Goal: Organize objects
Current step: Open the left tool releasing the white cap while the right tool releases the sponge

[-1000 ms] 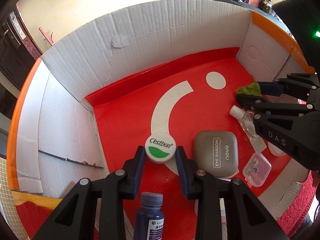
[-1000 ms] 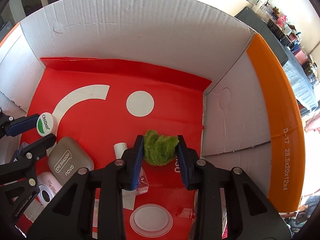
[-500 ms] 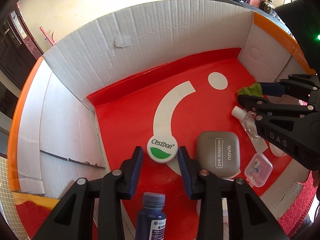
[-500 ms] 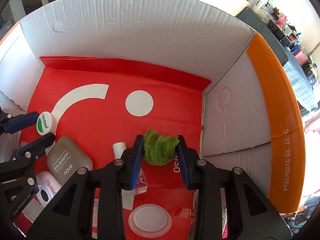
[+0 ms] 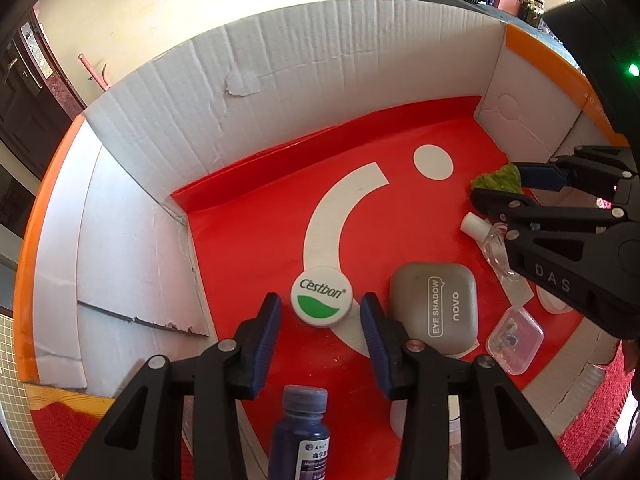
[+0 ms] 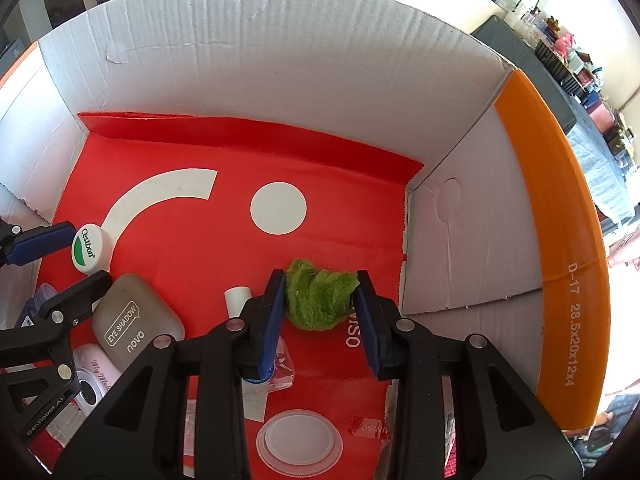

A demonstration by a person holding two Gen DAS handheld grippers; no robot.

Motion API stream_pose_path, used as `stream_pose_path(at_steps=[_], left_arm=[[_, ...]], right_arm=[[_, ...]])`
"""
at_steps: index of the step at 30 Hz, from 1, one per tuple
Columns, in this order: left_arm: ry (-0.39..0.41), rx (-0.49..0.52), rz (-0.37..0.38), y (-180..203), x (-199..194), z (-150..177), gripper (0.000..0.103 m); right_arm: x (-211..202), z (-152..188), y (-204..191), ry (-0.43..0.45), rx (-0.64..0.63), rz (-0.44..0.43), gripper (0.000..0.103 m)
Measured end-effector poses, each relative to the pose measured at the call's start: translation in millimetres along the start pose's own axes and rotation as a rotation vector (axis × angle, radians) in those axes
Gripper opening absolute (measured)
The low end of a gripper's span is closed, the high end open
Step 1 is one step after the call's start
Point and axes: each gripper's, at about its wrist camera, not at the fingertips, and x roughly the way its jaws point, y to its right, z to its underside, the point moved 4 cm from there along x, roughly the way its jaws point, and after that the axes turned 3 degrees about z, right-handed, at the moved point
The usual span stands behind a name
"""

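Everything lies in a white cardboard box [image 5: 320, 80] with a red printed floor. A white and green Cestbon jar [image 5: 322, 300] sits on the floor between the pads of my left gripper [image 5: 320, 310]. Its jaws are opening and stand clear of the jar on both sides. A green fuzzy cloth [image 6: 318, 300] rests on the floor between the pads of my right gripper [image 6: 320, 280]. Those jaws are easing open, but both pads still touch the cloth. In the left wrist view the right gripper [image 5: 496, 184] shows at the right edge around that green cloth [image 5: 498, 178].
Beside the jar lies a grey eye shadow case [image 5: 434, 306]. A blue bottle [image 5: 300, 436] stands under the left gripper. A small clear bottle [image 5: 476, 226], a clear plastic box [image 5: 514, 338], a round clear lid [image 6: 298, 440] and a pink item [image 6: 94, 364] lie nearby. Box walls close in all around.
The left jaws have spread away from the Cestbon jar, which stays on the floor. The right gripper and the green cloth have hardly changed.
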Motion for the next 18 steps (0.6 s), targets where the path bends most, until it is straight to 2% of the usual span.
stream_pose_path(at_steps=[4,7,15,18], left_arm=[[-0.001,-0.001,0.001,0,-1,-1,0.043],[-0.001,-0.002,0.003,-1,-1,-1,0.043],[0.014,-0.009,0.002,5,-6,1,0.043],[0.021,-0.015,0.006,-7,-2,25,0.043]], right_arm=[[0,-1,1,0.0,0.0,-0.002,0.034],[-1,-1,-1,-0.002,0.0,-0.011,0.041],[1,-10,9,0.014,-0.003,-0.006,0.041],[-2,-13,12,0.017,-0.002,-0.009,0.041]])
